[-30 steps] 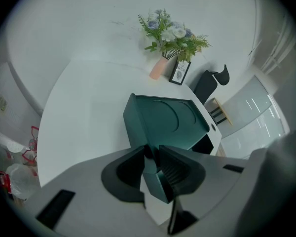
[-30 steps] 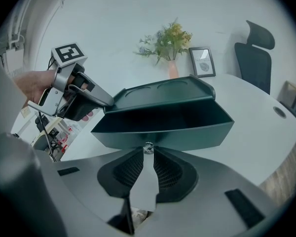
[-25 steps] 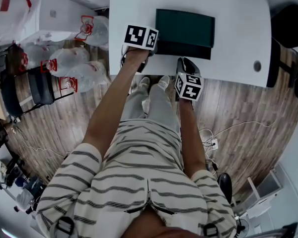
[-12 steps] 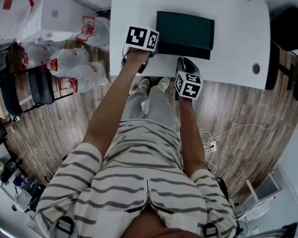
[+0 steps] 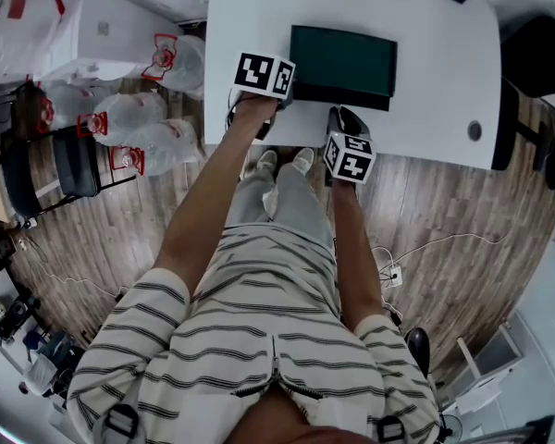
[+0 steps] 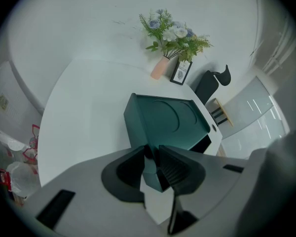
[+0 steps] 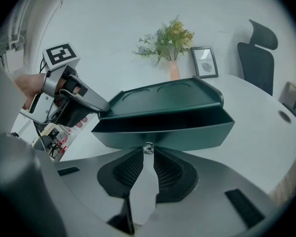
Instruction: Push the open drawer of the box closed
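A dark green box (image 5: 342, 58) stands on the white table (image 5: 444, 72), its drawer (image 5: 338, 93) pulled out toward me. In the right gripper view the drawer's front (image 7: 163, 132) fills the middle. My right gripper (image 7: 148, 152) has its narrow jaws closed round the small metal knob (image 7: 148, 146) on that front. In the head view the right gripper (image 5: 344, 117) sits at the table's near edge. My left gripper (image 6: 154, 154) is at the box's (image 6: 167, 120) near left corner, jaws nearly together on that corner. From the right gripper view, the left gripper (image 7: 101, 107) meets the box's top rim.
A vase of flowers (image 6: 160, 68) and a picture frame (image 6: 181, 72) stand at the table's far side. A black office chair (image 7: 259, 51) is behind the table to the right. Plastic bags (image 5: 139, 118) lie on the wooden floor at the left.
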A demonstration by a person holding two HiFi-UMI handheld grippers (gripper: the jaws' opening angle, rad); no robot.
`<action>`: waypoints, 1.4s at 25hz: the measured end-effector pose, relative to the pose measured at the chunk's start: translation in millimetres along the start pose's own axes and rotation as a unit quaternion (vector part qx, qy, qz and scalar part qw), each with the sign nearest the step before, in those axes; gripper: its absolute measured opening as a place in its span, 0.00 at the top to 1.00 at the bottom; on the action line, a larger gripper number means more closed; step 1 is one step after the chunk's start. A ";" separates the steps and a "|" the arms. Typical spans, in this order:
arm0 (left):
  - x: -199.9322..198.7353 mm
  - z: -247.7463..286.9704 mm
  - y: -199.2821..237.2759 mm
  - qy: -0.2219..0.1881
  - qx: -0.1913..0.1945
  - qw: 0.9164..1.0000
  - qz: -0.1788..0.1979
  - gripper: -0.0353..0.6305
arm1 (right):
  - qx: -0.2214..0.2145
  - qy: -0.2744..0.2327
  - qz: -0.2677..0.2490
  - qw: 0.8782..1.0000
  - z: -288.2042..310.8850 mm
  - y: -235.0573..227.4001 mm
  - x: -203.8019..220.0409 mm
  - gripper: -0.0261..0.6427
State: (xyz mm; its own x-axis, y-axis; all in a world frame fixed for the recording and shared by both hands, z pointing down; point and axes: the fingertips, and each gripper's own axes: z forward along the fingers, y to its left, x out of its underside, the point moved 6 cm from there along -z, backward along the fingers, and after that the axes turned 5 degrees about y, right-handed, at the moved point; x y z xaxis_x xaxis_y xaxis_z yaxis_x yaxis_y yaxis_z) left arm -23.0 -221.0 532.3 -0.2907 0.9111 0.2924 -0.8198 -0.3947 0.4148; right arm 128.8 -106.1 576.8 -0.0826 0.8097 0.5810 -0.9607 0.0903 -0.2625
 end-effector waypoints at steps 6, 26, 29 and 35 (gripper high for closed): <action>0.1 -0.4 1.3 -0.001 0.001 1.000 0.000 0.80 | 0.000 -0.002 -0.005 1.000 4.1 0.1 -4.3 0.85; -0.3 0.2 2.4 0.002 0.005 1.000 -0.003 0.80 | 0.009 -0.008 -0.028 1.000 15.9 -0.9 -19.2 0.84; -0.2 0.3 2.1 0.000 0.006 1.000 -0.003 0.80 | 0.009 -0.009 -0.029 1.000 17.3 -1.4 -21.4 0.84; 0.1 0.2 2.4 0.003 0.007 1.000 -0.002 0.80 | 0.009 -0.008 -0.028 1.000 20.5 -1.7 -24.6 0.84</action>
State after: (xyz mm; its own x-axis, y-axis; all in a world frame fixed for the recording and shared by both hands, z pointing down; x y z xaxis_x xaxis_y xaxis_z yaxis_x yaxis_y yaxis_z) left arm -24.9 -221.8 533.5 -0.2914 0.9130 0.2856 -0.8140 -0.3934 0.4274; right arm 127.1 -138.0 578.7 -0.0337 0.7938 0.6072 -0.9687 0.1235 -0.2152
